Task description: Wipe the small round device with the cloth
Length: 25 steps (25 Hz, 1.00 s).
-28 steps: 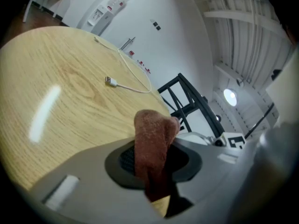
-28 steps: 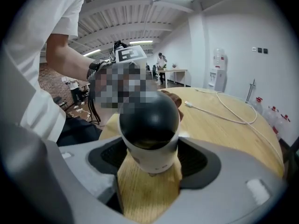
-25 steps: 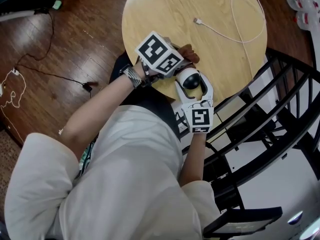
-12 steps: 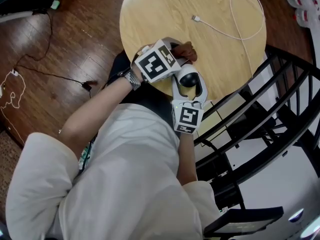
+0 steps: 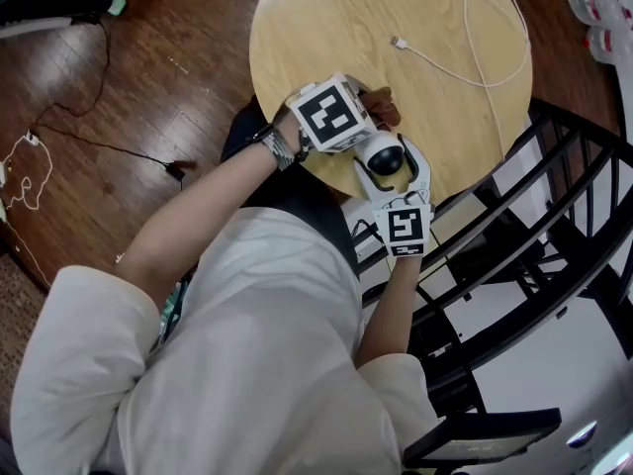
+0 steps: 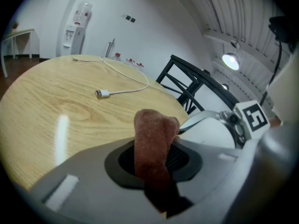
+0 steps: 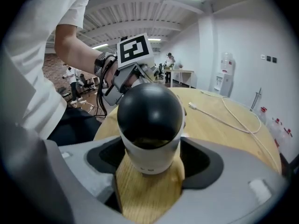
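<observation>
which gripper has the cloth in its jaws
The left gripper: its jaws pinch the brown cloth. The right gripper has no cloth; the small round device stands between its jaws, which have just been opening.

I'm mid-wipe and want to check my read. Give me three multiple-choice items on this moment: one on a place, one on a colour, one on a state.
1. Where does the small round device stand?
A. near the edge of the round table closest to the person
B. at the table's middle
C. at the table's far rim

2. What colour is the cloth?
A. blue
B. white
C. brown

3. What state is the left gripper in?
A. open and empty
B. shut on the cloth
C. shut on the device

Answers:
1 A: the head view shows it standing at the near rim.
2 C: it looks reddish brown in the left gripper view.
3 B: the cloth is pinched between its jaws and sticks out past them.
</observation>
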{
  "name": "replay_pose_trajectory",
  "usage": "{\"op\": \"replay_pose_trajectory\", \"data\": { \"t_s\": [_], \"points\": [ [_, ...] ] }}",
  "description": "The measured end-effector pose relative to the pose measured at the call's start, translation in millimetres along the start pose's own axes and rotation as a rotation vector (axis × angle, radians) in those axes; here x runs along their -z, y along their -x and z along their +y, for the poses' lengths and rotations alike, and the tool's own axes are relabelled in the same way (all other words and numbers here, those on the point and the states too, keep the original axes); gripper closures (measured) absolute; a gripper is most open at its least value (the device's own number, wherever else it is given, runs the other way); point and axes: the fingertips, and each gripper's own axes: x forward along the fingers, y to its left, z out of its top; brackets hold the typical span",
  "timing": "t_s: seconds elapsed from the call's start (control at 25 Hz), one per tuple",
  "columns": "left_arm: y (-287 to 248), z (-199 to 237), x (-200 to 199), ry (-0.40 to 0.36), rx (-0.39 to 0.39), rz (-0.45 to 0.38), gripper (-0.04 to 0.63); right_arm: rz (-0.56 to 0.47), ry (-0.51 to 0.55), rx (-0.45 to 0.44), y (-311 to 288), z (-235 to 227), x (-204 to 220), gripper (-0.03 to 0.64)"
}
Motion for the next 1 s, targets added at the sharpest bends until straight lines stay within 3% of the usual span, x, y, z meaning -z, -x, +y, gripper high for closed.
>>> {"op": "replay_pose_trajectory", "data": {
  "t_s": [0.2, 0.44, 0.6, 1.0],
  "points": [
    [-1, -4, 0, 0.012, 0.022, 0.004, 0.489, 0.004, 0.007, -0.03, -7, 2, -1, 0.253],
    [2, -10, -1, 0.211, 0.163, -0.024, 0.497, -0.02, -0.029, 0.022, -6, 1, -1, 0.253],
    [5, -10, 0, 0.285, 0.204, -0.061, 0.497, -0.026, -0.036, 0.032, -8, 1, -1, 0.253],
    [15, -22, -11, 0.351, 0.277, -0.105, 0.499, -0.022, -0.077, 0.072, -5, -1, -2, 0.253]
  ]
}}
